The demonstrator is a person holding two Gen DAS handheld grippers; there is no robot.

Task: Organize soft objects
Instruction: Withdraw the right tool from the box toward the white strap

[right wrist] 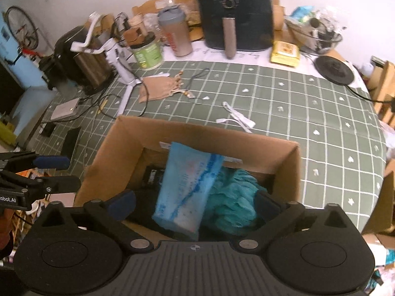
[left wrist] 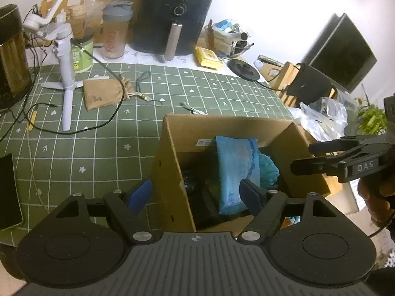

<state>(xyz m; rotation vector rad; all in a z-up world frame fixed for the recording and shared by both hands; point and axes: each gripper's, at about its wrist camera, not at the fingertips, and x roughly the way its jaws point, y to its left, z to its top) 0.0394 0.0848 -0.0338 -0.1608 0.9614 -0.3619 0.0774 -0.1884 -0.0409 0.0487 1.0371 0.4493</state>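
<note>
An open cardboard box (left wrist: 170,162) (right wrist: 123,143) stands at the near edge of the green checked table. Inside it a light blue soft pack (left wrist: 234,172) (right wrist: 185,190) leans upright against the far wall, with a teal fluffy cloth (left wrist: 267,170) (right wrist: 234,197) to its right and dark items at the left. My left gripper (left wrist: 195,194) is open and empty, its jaws astride the box's left wall. My right gripper (right wrist: 195,204) is open and empty above the box opening; it also shows in the left wrist view (left wrist: 301,157). A tan drawstring pouch (left wrist: 103,92) (right wrist: 160,87) lies on the table.
A black air fryer (left wrist: 172,17) (right wrist: 234,12), shaker bottle (left wrist: 116,32), green jar (right wrist: 147,53), white gimbal tripod (left wrist: 64,74), cables, a phone (left wrist: 8,192) and a yellow pack (left wrist: 207,58) crowd the back and left. White paper scraps (right wrist: 237,118) lie behind the box. Plastic bags (left wrist: 321,116) sit to the right.
</note>
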